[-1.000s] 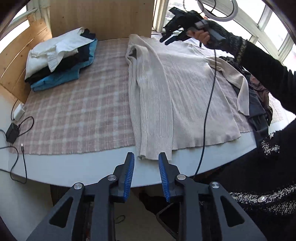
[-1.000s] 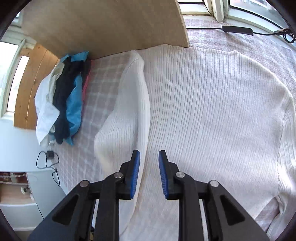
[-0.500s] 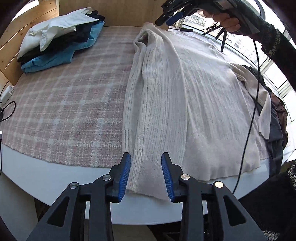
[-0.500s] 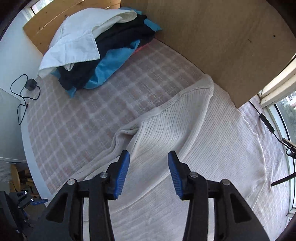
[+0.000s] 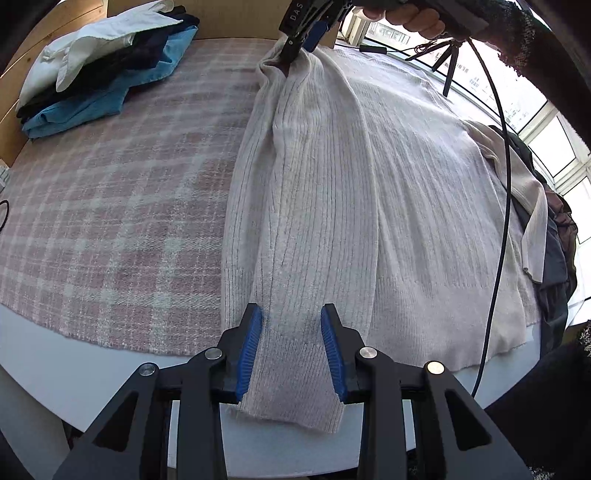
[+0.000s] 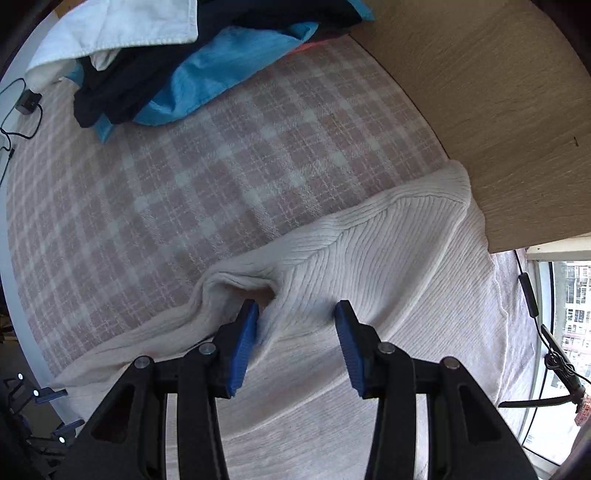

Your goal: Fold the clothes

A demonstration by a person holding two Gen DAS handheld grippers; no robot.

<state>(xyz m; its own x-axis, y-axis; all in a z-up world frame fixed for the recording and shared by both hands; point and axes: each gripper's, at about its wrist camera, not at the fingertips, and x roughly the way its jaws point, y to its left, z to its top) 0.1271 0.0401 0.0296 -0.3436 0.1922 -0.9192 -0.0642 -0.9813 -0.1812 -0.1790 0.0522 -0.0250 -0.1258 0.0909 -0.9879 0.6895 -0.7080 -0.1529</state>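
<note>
A cream ribbed sweater lies flat on the pink plaid cloth. Its left sleeve is folded down along the body, and the cuff hangs over the table's near edge. My left gripper is open, with the cuff lying between its blue pads. My right gripper is open too, low over the bunched shoulder fold of the sweater. In the left wrist view a hand holds the right gripper at that far shoulder, its tip touching the knit.
Folded white, black and blue clothes are stacked at the far left. A wooden board stands behind the sweater. Dark garments are heaped at the right edge. A black cable hangs across the sweater. A charger lies at the left.
The left gripper moved forward and down until the sleeve cuff lay between its fingers. The right gripper swung to the far shoulder, came lower, and opened wider.
</note>
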